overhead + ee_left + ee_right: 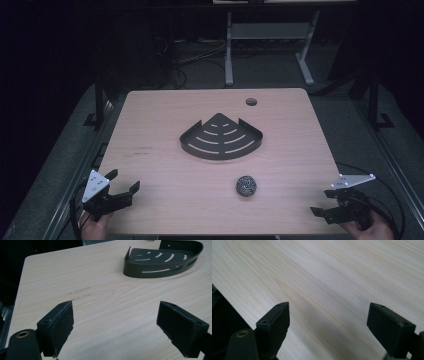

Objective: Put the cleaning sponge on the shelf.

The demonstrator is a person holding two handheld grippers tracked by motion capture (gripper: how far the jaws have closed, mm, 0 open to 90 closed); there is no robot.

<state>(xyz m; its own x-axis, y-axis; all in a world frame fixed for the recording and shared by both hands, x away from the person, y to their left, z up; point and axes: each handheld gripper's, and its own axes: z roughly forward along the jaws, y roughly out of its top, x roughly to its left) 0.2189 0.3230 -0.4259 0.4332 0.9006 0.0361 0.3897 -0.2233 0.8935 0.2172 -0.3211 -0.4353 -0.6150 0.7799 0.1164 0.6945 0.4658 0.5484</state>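
Across the middle of the high view lies a pale wooden table (pixel 165 165), its near edge along the bottom of the frame and its far edge up by a small round hole (pixel 251 102). Dead centre sits a dark corner shelf (pixel 221 136), fan-shaped, low-walled, with curved slots cut through its floor. Just below and right of it, apart from it, rests a small grey scrubbing ball (pixel 246 185), speckled and wiry-looking. Bare wood lies on both sides. At lower left the left gripper (pixel 122 187) hangs over the table's near corner, jaws spread wide with nothing between them. At lower right the right gripper (pixel 324 204) sits at the near right corner, close to both edges; its jaw gap is hard to read from up here.

Over to the left gripper view: the left gripper (pixel 115 325) has its jaws far apart at the bottom of the frame, bare wood between them. The shelf (pixel 160 267) stands at upper right, well apart, and the table's edge (pixel 22 272) runs down the left side.

Now the right gripper view: the right gripper (pixel 328 322) is spread wide too, holding nothing, only wood grain (pixel 337 272) ahead, the table's edge dropping into dark at lower left.
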